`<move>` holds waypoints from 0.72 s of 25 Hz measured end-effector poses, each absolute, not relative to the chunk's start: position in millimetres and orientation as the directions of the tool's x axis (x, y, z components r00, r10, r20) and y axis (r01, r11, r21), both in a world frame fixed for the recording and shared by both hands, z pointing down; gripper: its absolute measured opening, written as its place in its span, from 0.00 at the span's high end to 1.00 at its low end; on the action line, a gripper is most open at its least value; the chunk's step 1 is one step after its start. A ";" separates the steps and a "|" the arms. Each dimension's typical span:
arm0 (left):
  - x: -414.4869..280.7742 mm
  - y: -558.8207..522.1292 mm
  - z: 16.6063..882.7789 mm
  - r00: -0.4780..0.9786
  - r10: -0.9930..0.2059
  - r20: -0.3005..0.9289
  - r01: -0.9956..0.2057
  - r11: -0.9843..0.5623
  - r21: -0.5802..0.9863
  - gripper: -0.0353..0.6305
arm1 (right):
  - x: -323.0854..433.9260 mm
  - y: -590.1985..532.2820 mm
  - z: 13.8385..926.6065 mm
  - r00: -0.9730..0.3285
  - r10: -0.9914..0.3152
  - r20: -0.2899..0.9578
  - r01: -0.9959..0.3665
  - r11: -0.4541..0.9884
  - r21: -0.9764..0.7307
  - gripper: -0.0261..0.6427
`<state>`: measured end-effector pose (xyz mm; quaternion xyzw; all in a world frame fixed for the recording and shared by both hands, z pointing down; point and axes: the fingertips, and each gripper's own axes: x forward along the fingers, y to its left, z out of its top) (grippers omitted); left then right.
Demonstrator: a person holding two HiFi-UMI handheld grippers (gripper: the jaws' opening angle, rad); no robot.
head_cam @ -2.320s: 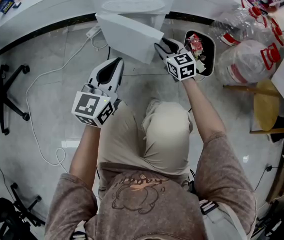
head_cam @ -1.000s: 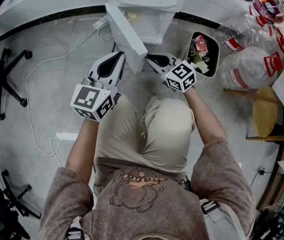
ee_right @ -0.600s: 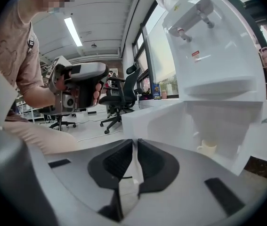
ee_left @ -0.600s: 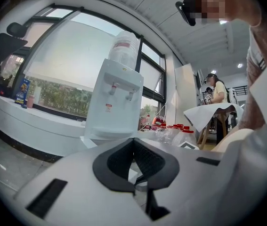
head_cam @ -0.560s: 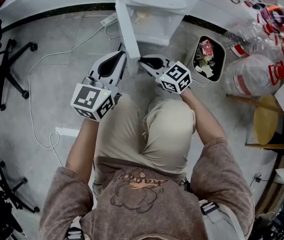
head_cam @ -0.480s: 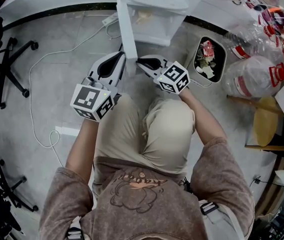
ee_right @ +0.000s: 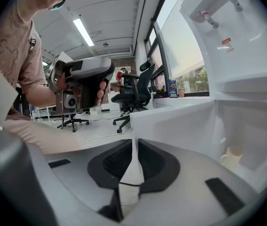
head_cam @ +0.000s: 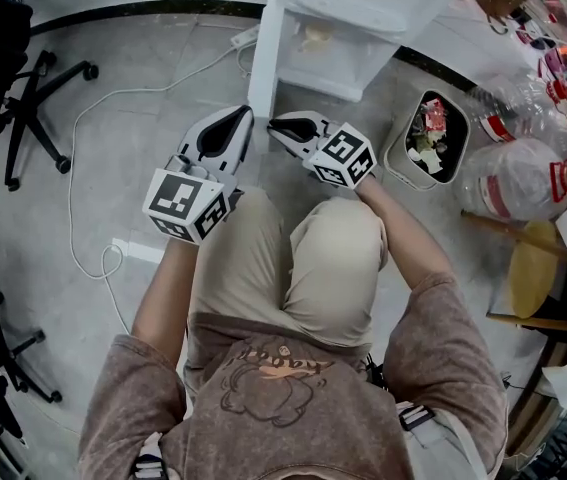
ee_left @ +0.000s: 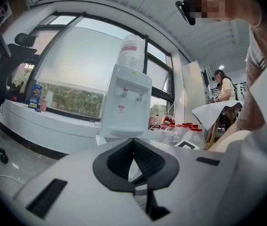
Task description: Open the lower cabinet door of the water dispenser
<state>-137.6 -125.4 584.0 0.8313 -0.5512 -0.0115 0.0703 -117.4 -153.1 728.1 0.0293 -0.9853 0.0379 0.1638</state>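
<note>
Jaws of the right gripper [ee_right: 134, 142] are nearly together, pinching the thin free edge of the cabinet door [ee_right: 171, 121]. Left gripper [ee_left: 134, 140] jaws are closed on nothing.

Head view only: the door is swung wide and seen edge-on at the left side of the water dispenser [head_cam: 363, 3]. Both grippers are in front of the dispenser, and 1 bin [head_cam: 425, 133] of rubbish stands to its right.

Right gripper view only: the open cabinet under the taps has 1 pale cup [ee_right: 231, 157] inside.

Left gripper view only: 1 big bottle [ee_left: 131, 53] sits on top of the dispenser. The lower cabinet is hidden behind the gripper body.

Dispenser top is cut off in the head view. Left jaws are just beside the door edge; touching or not, can't tell.
</note>
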 end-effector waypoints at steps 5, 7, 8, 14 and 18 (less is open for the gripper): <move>-151.3 -120.5 583.5 0.355 -0.933 0.060 -0.930 -0.346 0.126 0.93 | -133.5 -150.0 728.8 -0.947 -0.013 0.321 -0.037 0.997 -0.069 0.89; -156.4 -118.8 582.9 0.342 -0.938 0.060 -0.935 -0.333 0.124 0.93 | -140.3 -149.7 728.7 -0.949 -0.001 0.316 -0.027 0.997 -0.078 0.90; -159.2 -117.9 582.6 0.335 -0.940 0.059 -0.937 -0.326 0.124 0.93 | -144.2 -149.6 728.6 -0.950 0.005 0.313 -0.022 0.996 -0.083 0.90; -174.8 -112.7 583.0 0.295 -0.953 0.062 -0.951 -0.287 0.117 0.93 | -165.4 -148.2 727.6 -0.955 0.025 0.295 -0.004 0.995 -0.098 0.91; -181.7 -109.4 584.6 0.273 -0.960 0.066 -0.957 -0.264 0.118 0.93 | -174.2 -148.1 728.5 -0.957 0.034 0.287 0.005 0.995 -0.103 0.92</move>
